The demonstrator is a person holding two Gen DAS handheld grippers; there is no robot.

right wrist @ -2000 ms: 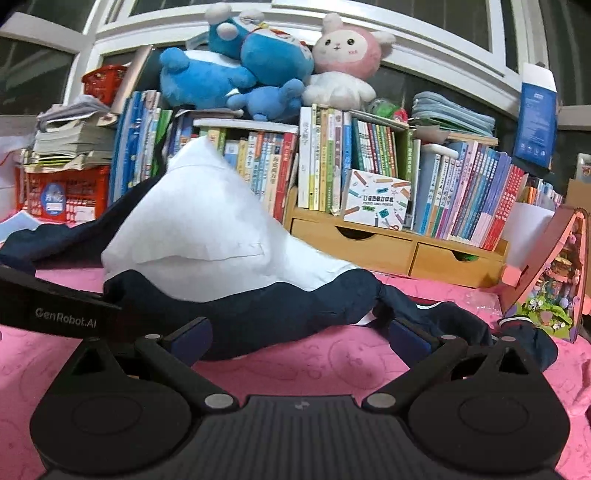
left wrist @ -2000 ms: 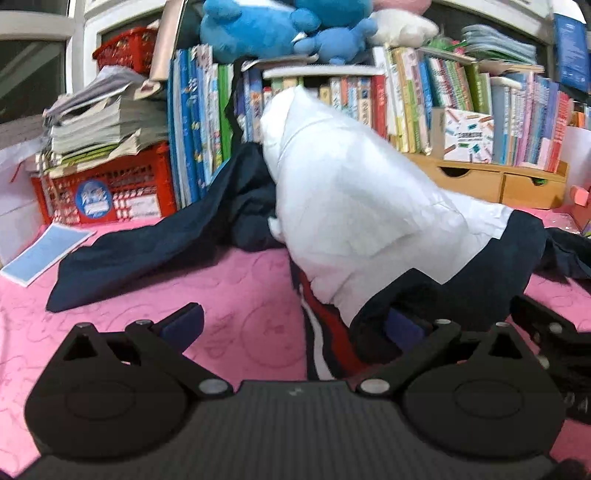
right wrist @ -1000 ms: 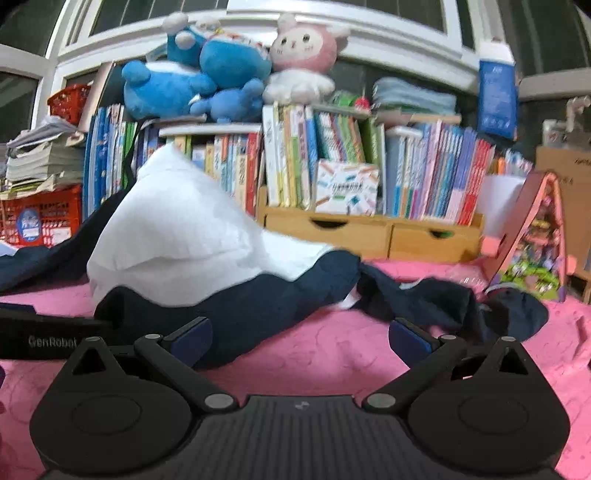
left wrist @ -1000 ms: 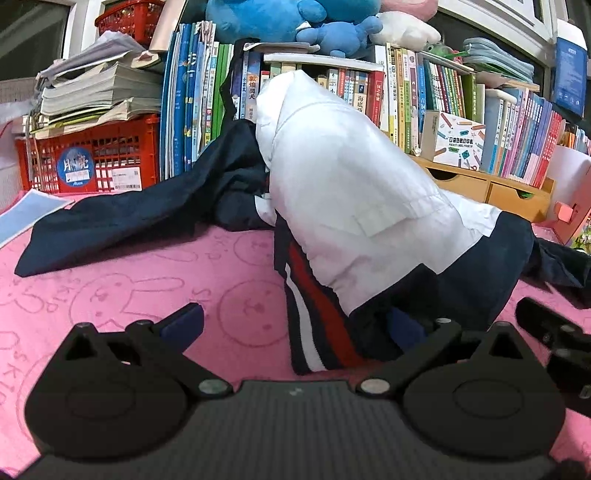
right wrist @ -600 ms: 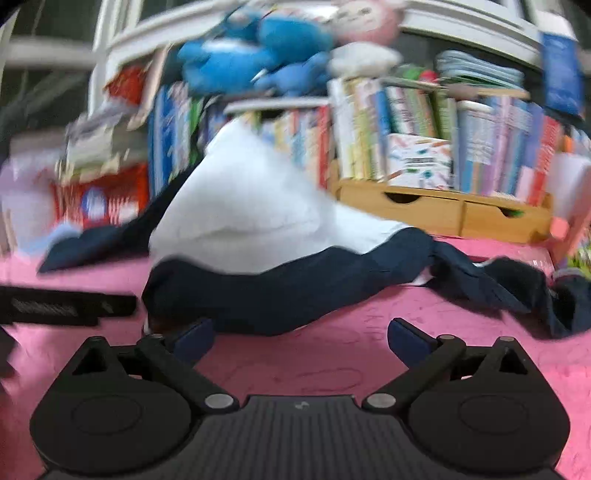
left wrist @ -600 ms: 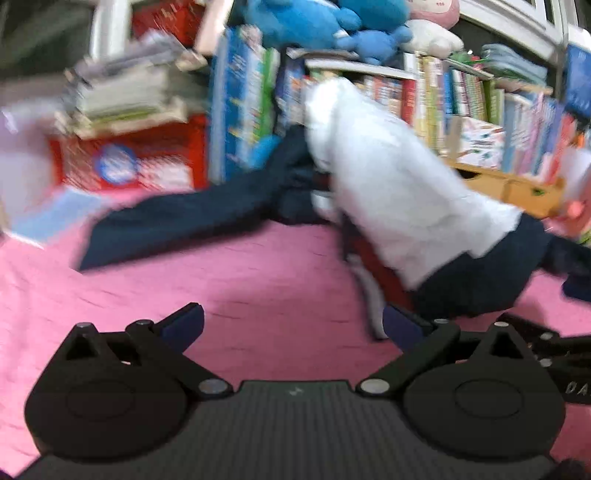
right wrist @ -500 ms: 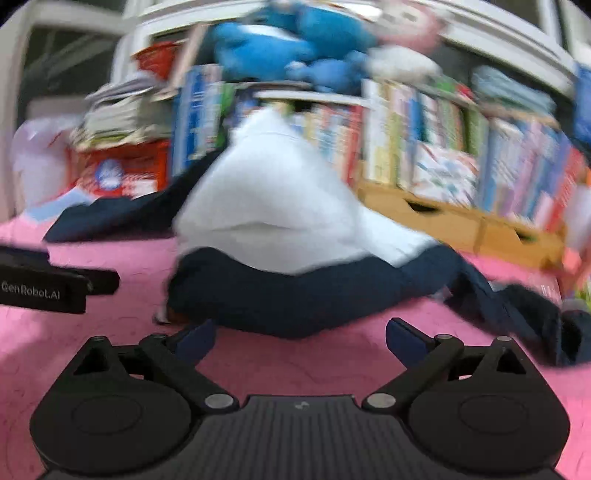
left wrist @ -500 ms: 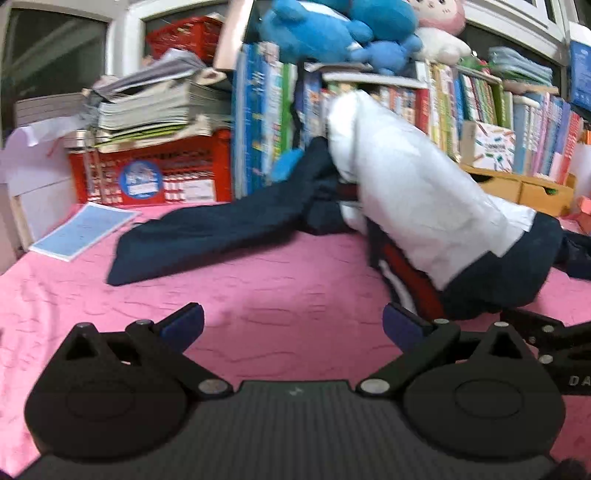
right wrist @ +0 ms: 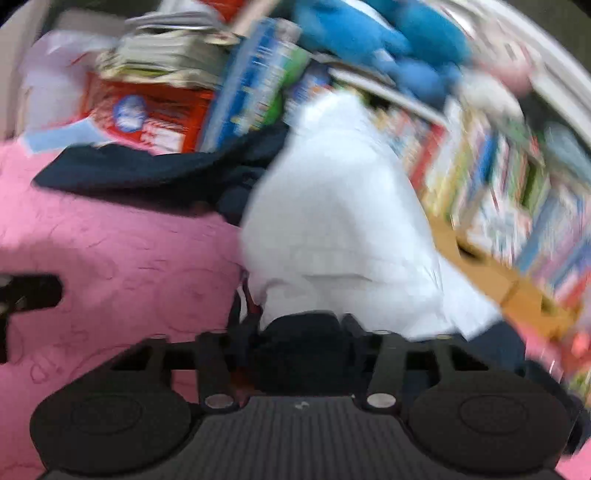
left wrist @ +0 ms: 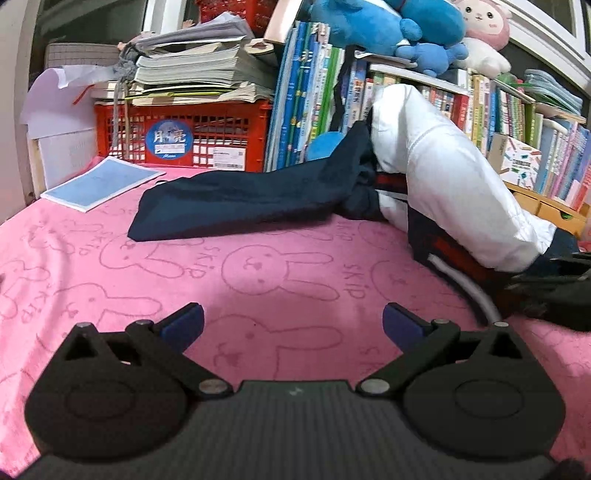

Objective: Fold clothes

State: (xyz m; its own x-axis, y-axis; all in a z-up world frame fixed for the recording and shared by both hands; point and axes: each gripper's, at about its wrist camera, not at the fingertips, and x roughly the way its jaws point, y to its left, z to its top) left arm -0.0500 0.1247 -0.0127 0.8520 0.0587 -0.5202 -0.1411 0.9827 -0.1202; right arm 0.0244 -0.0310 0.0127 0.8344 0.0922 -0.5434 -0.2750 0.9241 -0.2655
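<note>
right gripper (right wrist: pixel 301 332) just closed, pinching the navy hem of the jacket (right wrist: pixel 332 229) at bottom centre | left gripper (left wrist: pixel 291 321) spread wide over pink blanket (left wrist: pixel 258 266), holding nothing | risk: one-handed tug probably bunches it, or drags it into the books (left wrist: pixel 306 96) up top

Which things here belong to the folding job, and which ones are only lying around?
Job:
- navy and white garment
- right claw, closed on its navy hem
- left claw, open, empty
- pink bunny cloth

Lying about:
- red crate
- books
- plush toys
- blue booklet
</note>
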